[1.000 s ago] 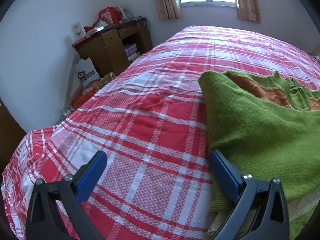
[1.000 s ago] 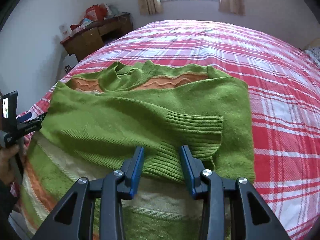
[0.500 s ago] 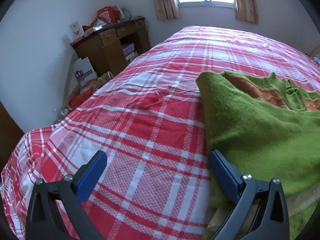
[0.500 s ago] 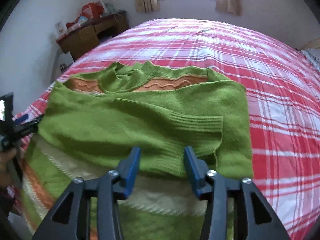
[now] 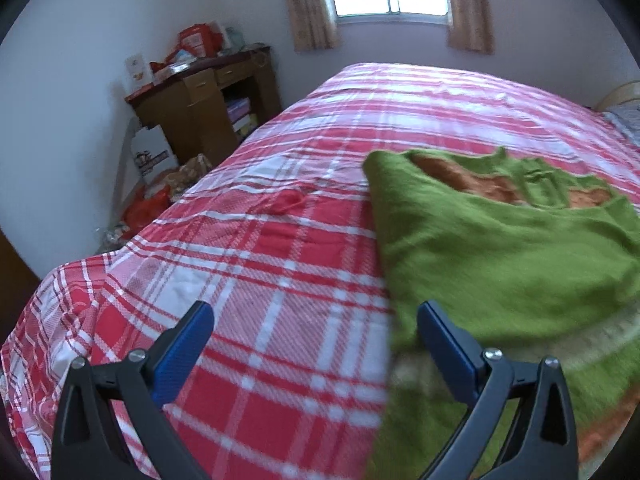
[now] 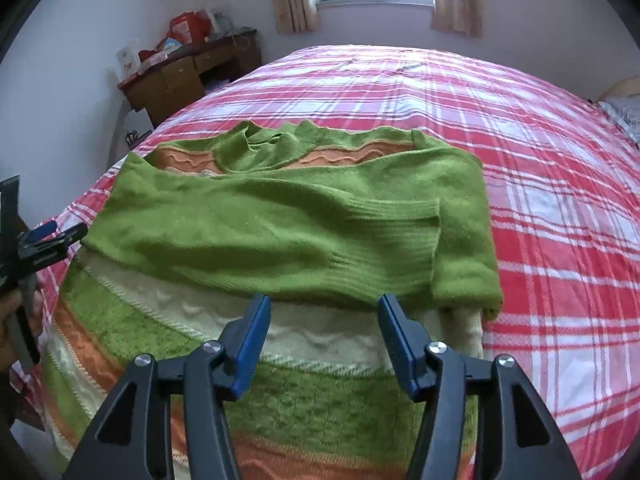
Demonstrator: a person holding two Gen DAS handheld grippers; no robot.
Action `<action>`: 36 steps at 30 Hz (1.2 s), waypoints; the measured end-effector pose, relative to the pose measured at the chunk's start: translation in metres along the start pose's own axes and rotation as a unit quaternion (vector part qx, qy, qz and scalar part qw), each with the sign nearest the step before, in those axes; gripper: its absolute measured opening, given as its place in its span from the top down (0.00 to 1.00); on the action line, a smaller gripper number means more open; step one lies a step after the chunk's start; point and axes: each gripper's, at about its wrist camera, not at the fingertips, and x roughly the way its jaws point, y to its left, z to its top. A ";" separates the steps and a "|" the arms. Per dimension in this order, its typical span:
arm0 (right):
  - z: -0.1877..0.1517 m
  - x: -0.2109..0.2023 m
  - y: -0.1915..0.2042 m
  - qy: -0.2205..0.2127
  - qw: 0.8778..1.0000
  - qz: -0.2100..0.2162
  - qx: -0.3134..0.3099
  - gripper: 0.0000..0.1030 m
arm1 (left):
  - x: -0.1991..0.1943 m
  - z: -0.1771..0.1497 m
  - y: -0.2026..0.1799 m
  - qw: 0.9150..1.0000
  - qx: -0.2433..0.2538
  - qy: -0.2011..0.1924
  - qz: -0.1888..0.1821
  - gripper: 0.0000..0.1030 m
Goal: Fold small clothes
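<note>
A green knit sweater (image 6: 280, 232) with orange and cream stripes lies on the red plaid bed (image 6: 560, 208), its sleeves folded across the chest, ribbed cuff (image 6: 396, 232) on top. My right gripper (image 6: 324, 320) is open and empty, just above the striped body, short of the folded sleeve. My left gripper (image 5: 316, 332) is open and empty at the sweater's left edge (image 5: 500, 264), its right finger (image 5: 444, 340) over the fabric. The left gripper also shows in the right wrist view (image 6: 48, 236) at the far left.
A wooden desk (image 5: 208, 104) with clutter stands by the wall left of the bed, with bags (image 5: 152, 184) on the floor. The bed's front edge drops off at the lower left (image 5: 48, 320). A pillow (image 6: 624, 116) lies at the far right.
My right gripper has opened, let go of the sleeve cuff and drawn back toward me. My left gripper has shifted slightly, staying open.
</note>
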 end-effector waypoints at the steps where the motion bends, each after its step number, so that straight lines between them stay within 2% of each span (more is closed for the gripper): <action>1: -0.003 -0.002 0.001 0.000 1.000 0.002 0.001 0.45 | -0.007 -0.004 -0.002 1.000 0.005 0.003 -0.006 0.00; 13: -0.049 -0.050 0.012 -0.001 1.000 0.002 -0.021 0.44 | -0.067 -0.052 -0.010 0.997 0.044 0.007 -0.064 0.00; 22: -0.093 -0.086 0.025 0.001 0.999 0.009 -0.031 0.43 | -0.108 -0.099 -0.006 0.993 0.087 0.014 -0.085 0.00; 27: -0.118 -0.102 0.034 0.006 0.999 0.012 -0.037 0.42 | -0.124 -0.123 0.005 0.993 0.078 0.024 -0.083 0.00; 29: -0.128 -0.108 0.036 0.007 0.999 0.009 -0.040 0.42 | -0.134 -0.137 0.010 0.992 0.071 0.031 -0.096 0.00; 36: -0.180 -0.132 0.044 0.021 0.998 -0.004 -0.057 0.42 | -0.138 -0.184 0.022 0.984 0.049 0.097 -0.140 0.23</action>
